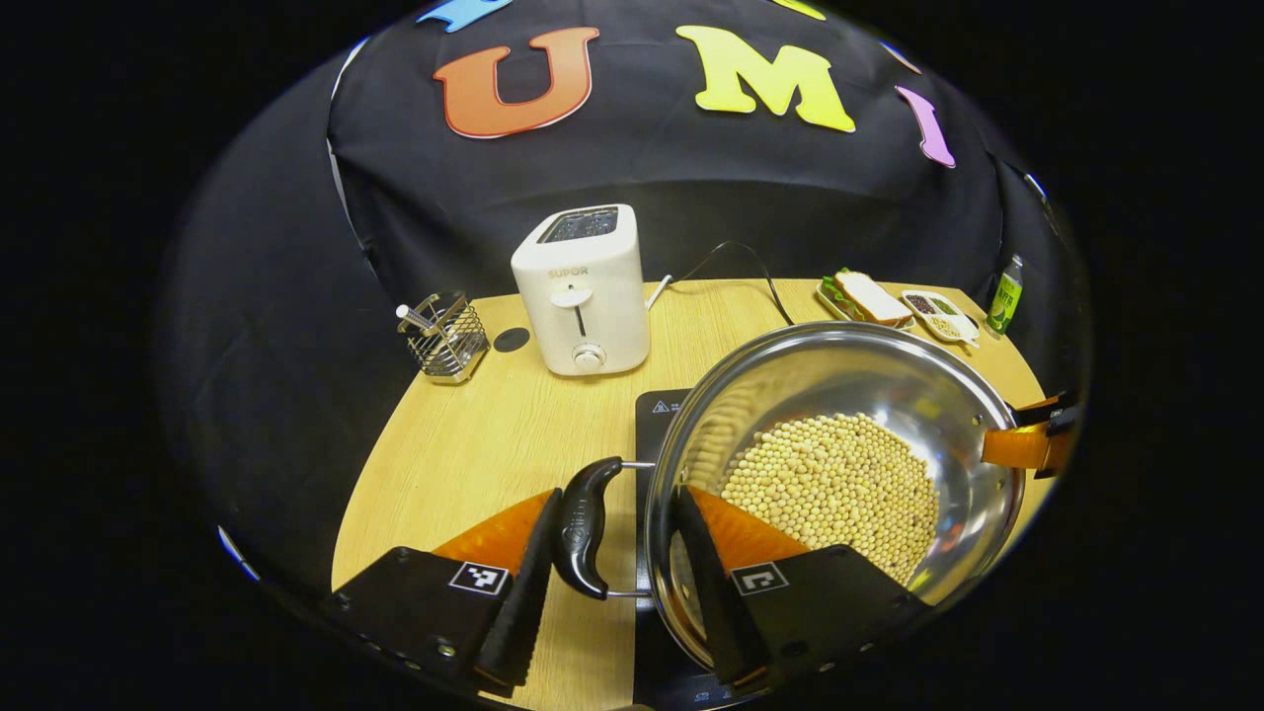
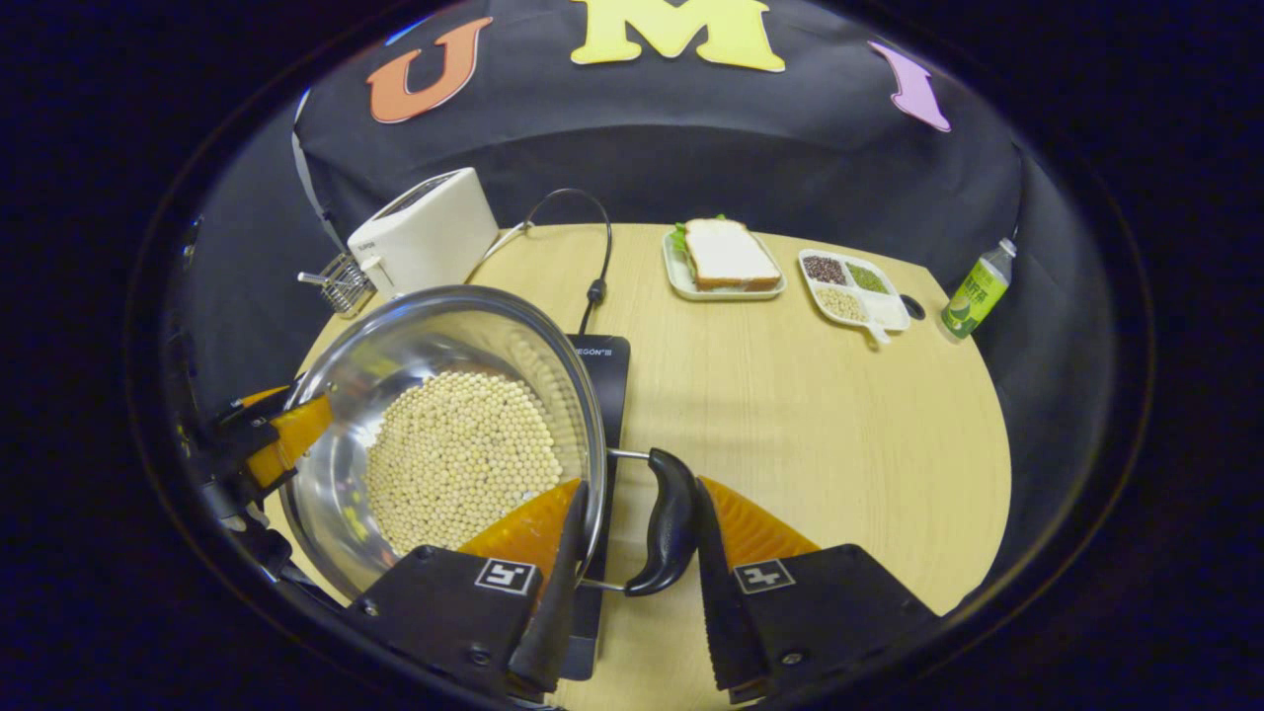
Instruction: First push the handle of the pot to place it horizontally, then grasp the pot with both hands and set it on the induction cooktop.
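The desk (image 2: 790, 415) of pale wood fills the ground ahead of both tongs, with broad bare room to the right of the right tongs (image 2: 632, 553). The steel pot (image 1: 839, 474), holding pale beans, sits on the black cooktop (image 2: 600, 370), between the two tongs. The left tongs (image 1: 612, 533) stand half open, one finger outside the pot's black side handle (image 1: 585, 523), the other inside the rim; whether both press, I cannot tell. The right tongs straddle the opposite handle (image 2: 670, 518) and the rim likewise. Beyond the left tongs stands a white toaster (image 1: 583, 291); farther off beyond the right tongs lie a sandwich plate (image 2: 726, 259) and a bottle (image 2: 976, 289).
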Demonstrator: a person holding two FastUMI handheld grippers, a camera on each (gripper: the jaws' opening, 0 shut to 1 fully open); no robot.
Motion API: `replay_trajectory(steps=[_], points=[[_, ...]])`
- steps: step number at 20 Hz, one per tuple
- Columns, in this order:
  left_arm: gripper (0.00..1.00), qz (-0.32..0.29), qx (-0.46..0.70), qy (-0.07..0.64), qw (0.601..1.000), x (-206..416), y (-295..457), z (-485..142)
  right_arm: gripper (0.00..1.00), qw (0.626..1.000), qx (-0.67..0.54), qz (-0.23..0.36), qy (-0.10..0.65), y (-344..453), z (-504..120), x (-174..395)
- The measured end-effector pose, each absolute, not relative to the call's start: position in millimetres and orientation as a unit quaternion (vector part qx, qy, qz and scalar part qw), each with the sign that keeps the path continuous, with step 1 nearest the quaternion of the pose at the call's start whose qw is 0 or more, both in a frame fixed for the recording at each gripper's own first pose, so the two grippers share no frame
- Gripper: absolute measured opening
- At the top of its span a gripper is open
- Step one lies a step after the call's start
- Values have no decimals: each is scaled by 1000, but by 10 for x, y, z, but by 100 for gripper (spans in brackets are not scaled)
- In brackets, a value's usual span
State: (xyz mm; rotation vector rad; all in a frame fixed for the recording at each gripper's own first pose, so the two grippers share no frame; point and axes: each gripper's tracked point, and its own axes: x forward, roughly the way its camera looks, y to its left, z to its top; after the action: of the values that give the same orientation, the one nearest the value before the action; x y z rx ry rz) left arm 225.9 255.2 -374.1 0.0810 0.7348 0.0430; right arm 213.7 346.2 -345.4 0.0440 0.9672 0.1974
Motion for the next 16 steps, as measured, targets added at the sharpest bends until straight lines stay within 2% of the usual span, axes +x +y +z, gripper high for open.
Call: replay_trajectory(steps=[1,2,3,4,5,6,7,9,10,13,14,16], points=[[69,33,42,365,930,2249,2605,-3789,58,881,22,96,463,3465,-3451,2139],[83,41,42,361,931,2266,2649,-3797,58,882,22,98,460,3462,-3451,2143],[90,45,38,351,935,2297,2654,-3749,60,884,22,100,457,3443,-3445,2154],[94,50,38,342,938,2287,2664,-3694,63,885,26,101,453,3439,-3435,2145],[95,50,40,335,940,2275,2661,-3633,75,887,27,101,450,3414,-3421,2148],[97,52,42,329,942,2262,2676,-3572,75,889,28,97,447,3369,-3405,2143],[97,54,46,324,944,2252,2679,-3508,81,890,32,99,443,3363,-3372,2140],[97,60,55,311,947,2263,2702,-3409,81,894,30,105,434,3356,-3310,2127],[97,62,58,305,948,2272,2716,-3370,84,897,27,109,429,3347,-3275,2115],[97,68,62,299,950,2228,2729,-3272,80,902,19,114,415,3325,-3179,2095],[97,73,64,295,951,2208,2735,-3228,83,904,18,117,411,3317,-3143,2080],[97,78,70,290,951,2132,2701,-3106,83,910,18,132,393,3327,-3027,2036]])
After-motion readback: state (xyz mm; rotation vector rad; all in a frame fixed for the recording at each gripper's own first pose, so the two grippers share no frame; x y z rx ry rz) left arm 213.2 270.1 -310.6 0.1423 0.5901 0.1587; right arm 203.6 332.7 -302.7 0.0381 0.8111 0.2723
